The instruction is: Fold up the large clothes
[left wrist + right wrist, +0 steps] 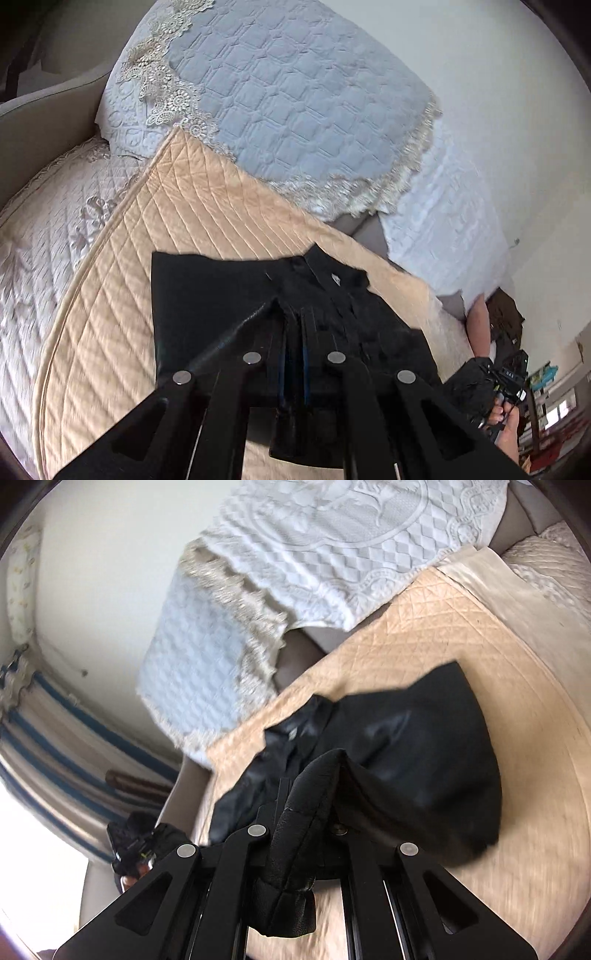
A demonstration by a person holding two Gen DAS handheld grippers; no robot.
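Beige quilted cover (192, 206) on sofa, lace-edged grey-blue throw (295, 103) over backrest, white wall (498, 92) behind

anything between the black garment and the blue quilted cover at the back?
Only a bare stretch of the beige quilted mat separates the black garment from the blue quilted cover. The left wrist view shows it best.

A beige quilted cover (122, 295) lies beside a blue-grey lace-edged quilt (295, 110) and white bedspread (332, 554).
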